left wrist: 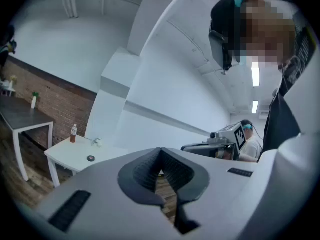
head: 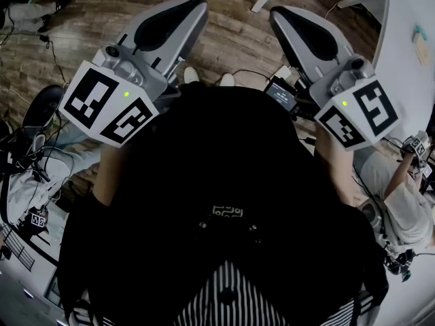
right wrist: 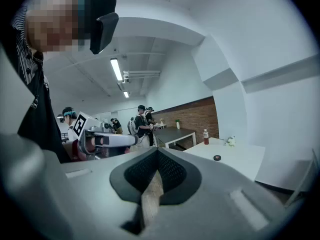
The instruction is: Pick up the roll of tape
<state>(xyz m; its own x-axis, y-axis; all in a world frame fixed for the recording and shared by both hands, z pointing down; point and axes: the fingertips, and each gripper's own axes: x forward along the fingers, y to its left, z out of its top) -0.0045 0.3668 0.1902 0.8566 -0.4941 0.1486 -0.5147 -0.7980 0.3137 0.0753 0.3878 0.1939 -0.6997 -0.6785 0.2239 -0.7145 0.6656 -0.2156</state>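
Note:
The roll of tape (left wrist: 90,158) is a small dark ring lying flat on a white table (left wrist: 67,153) far ahead. The right gripper view shows the same roll of tape (right wrist: 216,157) on that white table (right wrist: 242,159). I hold both grippers close to my chest, well away from the table. My left gripper (head: 194,4) has its dark pads meeting at the tips and nothing between them; its own view shows the left gripper (left wrist: 160,151) the same way. My right gripper (head: 280,12) is likewise shut and empty, as is plain from the right gripper (right wrist: 157,151) in its own view.
A bottle (left wrist: 74,133) and a small white object (left wrist: 98,142) share the tape's table. A dark table (right wrist: 175,133) stands by the brick wall. Other people (right wrist: 142,121) with grippers stand nearby, one person (left wrist: 246,140) to the side. Cables (head: 41,39) lie on the wooden floor.

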